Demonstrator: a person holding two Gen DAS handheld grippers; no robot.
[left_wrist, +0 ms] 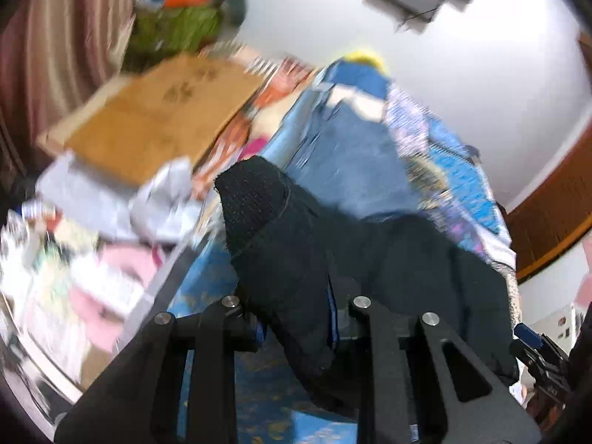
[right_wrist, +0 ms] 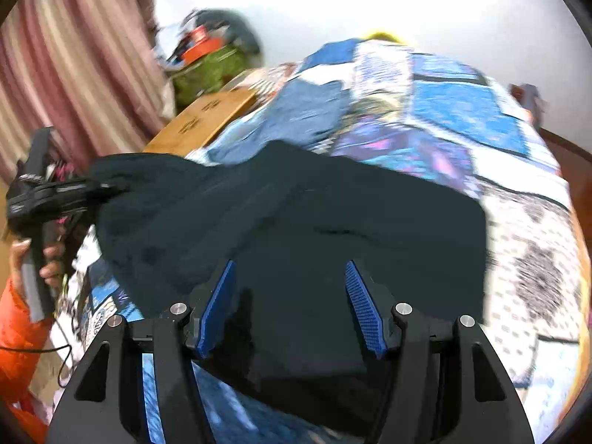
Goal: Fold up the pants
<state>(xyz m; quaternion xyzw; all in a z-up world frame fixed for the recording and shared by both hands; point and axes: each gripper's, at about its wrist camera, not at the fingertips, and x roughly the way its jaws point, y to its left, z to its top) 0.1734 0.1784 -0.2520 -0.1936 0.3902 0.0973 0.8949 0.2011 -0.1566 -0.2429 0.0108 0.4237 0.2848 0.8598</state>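
Black pants (right_wrist: 333, 222) lie spread on a patchwork bedspread (right_wrist: 462, 118). In the right wrist view my right gripper (right_wrist: 292, 296) is open, its blue pads (right_wrist: 364, 303) apart just above the near edge of the pants, holding nothing. My left gripper (right_wrist: 92, 188) shows at the left of that view, shut on a corner of the pants and lifting it. In the left wrist view the left gripper (left_wrist: 296, 296) is shut on a raised fold of the black pants (left_wrist: 266, 222), which hides its fingertips.
A wooden board (left_wrist: 159, 118) and piles of clothes (left_wrist: 92, 259) lie left of the bed. Blue jeans (left_wrist: 351, 148) lie further up the bed. A green bag (right_wrist: 211, 70) and striped curtains (right_wrist: 74, 55) stand at the back left. The views are motion blurred.
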